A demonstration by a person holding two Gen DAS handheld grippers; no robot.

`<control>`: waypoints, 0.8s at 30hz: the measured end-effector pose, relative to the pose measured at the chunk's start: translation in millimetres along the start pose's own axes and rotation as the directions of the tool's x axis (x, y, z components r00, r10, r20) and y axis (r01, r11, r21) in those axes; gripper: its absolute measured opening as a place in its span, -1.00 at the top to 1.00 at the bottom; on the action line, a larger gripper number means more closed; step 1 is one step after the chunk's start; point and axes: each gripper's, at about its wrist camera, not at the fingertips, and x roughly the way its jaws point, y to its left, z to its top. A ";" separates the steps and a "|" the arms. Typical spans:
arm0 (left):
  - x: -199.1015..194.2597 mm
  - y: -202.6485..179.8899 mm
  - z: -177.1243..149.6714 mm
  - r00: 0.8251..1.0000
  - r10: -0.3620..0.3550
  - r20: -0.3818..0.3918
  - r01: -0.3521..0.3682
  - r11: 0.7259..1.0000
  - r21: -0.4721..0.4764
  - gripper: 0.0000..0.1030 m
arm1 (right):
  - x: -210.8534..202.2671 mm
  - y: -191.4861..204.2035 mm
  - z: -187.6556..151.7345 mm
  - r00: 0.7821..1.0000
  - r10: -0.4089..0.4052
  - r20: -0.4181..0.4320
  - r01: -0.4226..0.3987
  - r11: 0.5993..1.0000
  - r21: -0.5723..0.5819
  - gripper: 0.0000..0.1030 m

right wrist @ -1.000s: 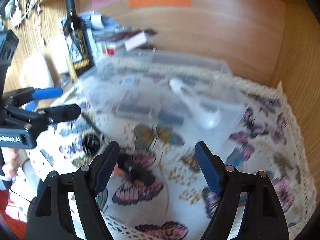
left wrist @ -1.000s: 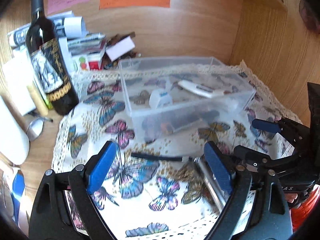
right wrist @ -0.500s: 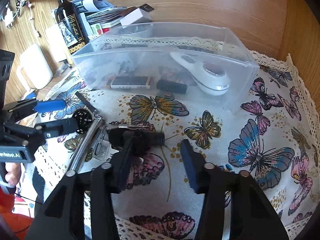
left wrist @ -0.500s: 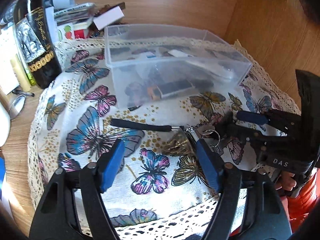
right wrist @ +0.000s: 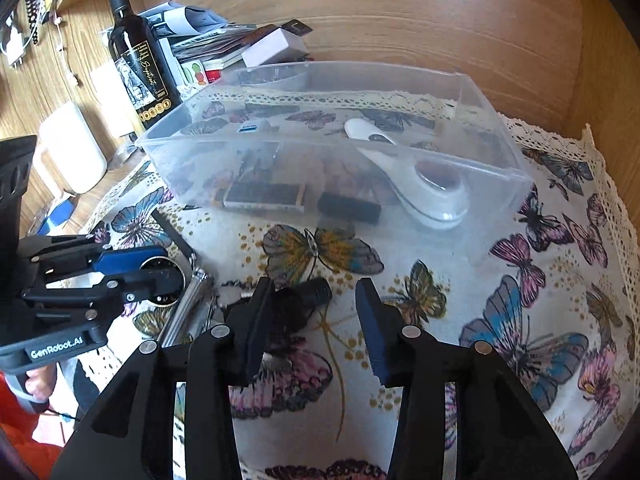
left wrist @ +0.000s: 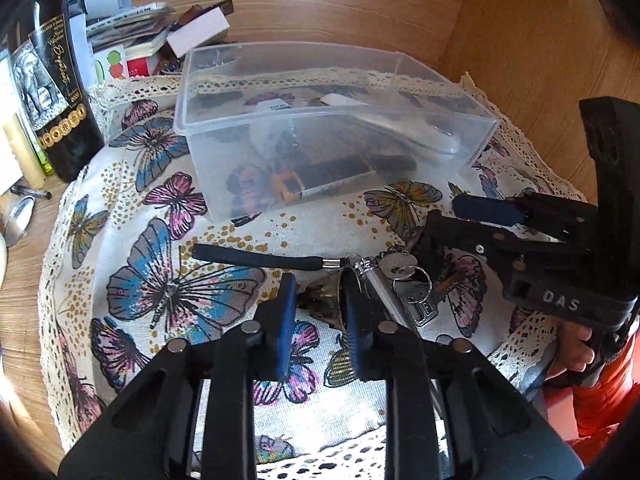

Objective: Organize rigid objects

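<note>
Our left tongs (left wrist: pixel 318 312), narrowly parted, flank a round black part; a steel tube (left wrist: pixel 384 292) lies just right. Right tongs (right wrist: pixel 312 312), half open, hold nothing; a clear plastic box (right wrist: pixel 516 176) sits ahead.

The left gripper (left wrist: pixel 316 312) and right gripper (right wrist: pixel 310 316) fingers have narrowed and lowered.

The right gripper (left wrist: pixel 480 220) has "DAS" in white letters on its side; the left gripper (right wrist: pixel 132 270) has a tag that says "GenRobot.AI"; the wine bottle (right wrist: pixel 138 60) label shows "2020"; its other words are too small to read.
</note>
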 end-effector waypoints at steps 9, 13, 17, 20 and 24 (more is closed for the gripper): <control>-17.5 13.8 3.6 0.998 0.020 0.052 -0.019 1.000 -0.025 0.58 | -10.4 4.8 -1.8 0.999 -0.025 0.044 0.025 1.000 0.003 0.81; -25.8 17.3 9.0 0.996 0.019 0.084 -0.016 0.999 -0.034 0.58 | -24.3 -2.0 0.9 0.995 -0.052 0.085 0.050 0.998 0.023 0.81; -37.0 17.7 18.1 0.992 0.023 0.128 -0.019 0.999 -0.036 0.58 | -37.7 -6.0 5.5 0.988 -0.074 0.136 0.071 0.997 0.031 0.81; -45.6 17.3 27.2 0.986 0.025 0.164 -0.020 0.999 -0.034 0.58 | -47.6 -6.7 11.7 0.982 -0.081 0.171 0.077 0.997 0.032 0.81; -56.8 16.6 41.1 0.977 0.023 0.212 -0.018 0.999 -0.028 0.58 | -58.7 -4.6 23.9 0.970 -0.098 0.222 0.092 0.995 0.033 0.81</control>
